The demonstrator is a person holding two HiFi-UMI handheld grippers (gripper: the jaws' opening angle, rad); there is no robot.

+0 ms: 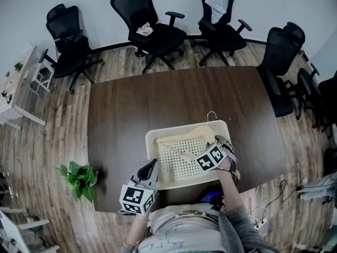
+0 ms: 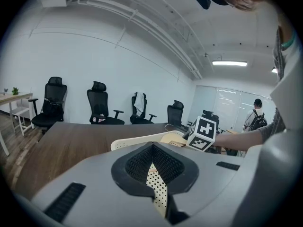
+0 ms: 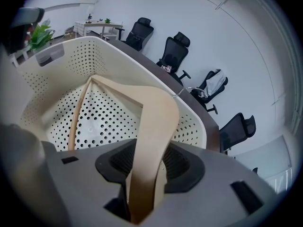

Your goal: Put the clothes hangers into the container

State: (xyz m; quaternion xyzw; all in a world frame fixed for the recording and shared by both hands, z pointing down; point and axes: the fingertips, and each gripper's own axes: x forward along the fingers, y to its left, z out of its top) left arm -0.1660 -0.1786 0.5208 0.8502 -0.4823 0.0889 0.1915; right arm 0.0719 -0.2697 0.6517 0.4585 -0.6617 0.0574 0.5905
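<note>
A pale wooden hanger [image 1: 181, 137] lies in the cream perforated basket [image 1: 152, 141] on the dark table, its metal hook [image 1: 211, 115] sticking over the far rim. My right gripper [image 1: 224, 143] is at the basket's right side. In the right gripper view one arm of the hanger [image 3: 151, 122] runs between the jaws of my right gripper [image 3: 149, 161], which stand open with a dark gap on the left. The hanger's bar slants down onto the basket's floor [image 3: 94, 112]. My left gripper [image 1: 152, 165] hovers at the basket's near left corner, shut and empty [image 2: 152, 148].
The brown table [image 1: 131, 115] has its near edge at my body. A potted plant [image 1: 79, 179] stands on the floor to the left. Black office chairs [image 1: 150, 28] ring the far and right sides. Cables and a power strip [image 1: 260, 225] lie on the floor at the right.
</note>
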